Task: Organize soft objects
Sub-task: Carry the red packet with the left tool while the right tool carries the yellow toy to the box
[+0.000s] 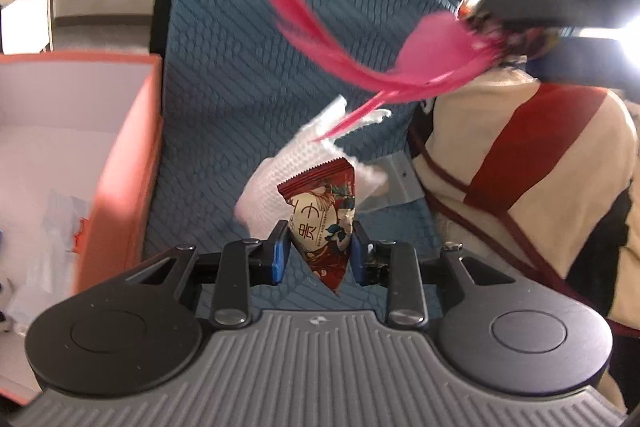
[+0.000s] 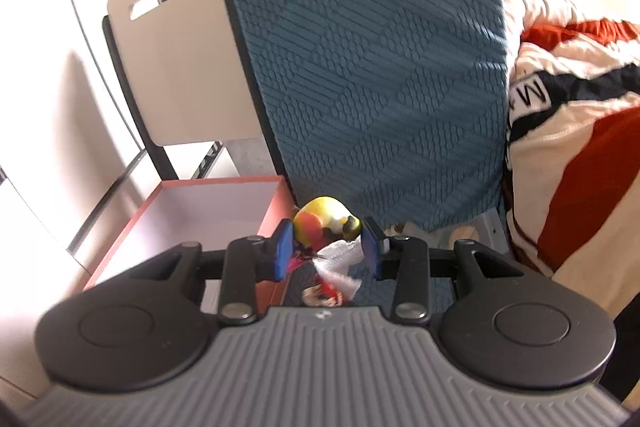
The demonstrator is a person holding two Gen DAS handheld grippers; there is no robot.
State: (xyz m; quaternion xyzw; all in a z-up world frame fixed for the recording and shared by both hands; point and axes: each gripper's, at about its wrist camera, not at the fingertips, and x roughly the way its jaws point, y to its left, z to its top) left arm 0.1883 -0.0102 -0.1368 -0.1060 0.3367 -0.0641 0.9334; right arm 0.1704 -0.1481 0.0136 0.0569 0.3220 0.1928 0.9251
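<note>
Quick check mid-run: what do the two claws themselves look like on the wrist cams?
The left claw and right claw look identical: blue pads on black fingers, black linkage bars with silver rivets, two round black discs, and a ribbed grey body with a small logo. No cables or sleeves show.

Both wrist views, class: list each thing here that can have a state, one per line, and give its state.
Left hand-held gripper: shut on the snack packet.
Snack packet: sealed, held upright, off the cloth.
Right hand-held gripper: jaws set around the toy bird; contact unclear.
Toy bird: between the blue pads, pink feathers trailing, blurred.
White glove: lying on the teal cloth.
Orange box: open-topped.
</note>
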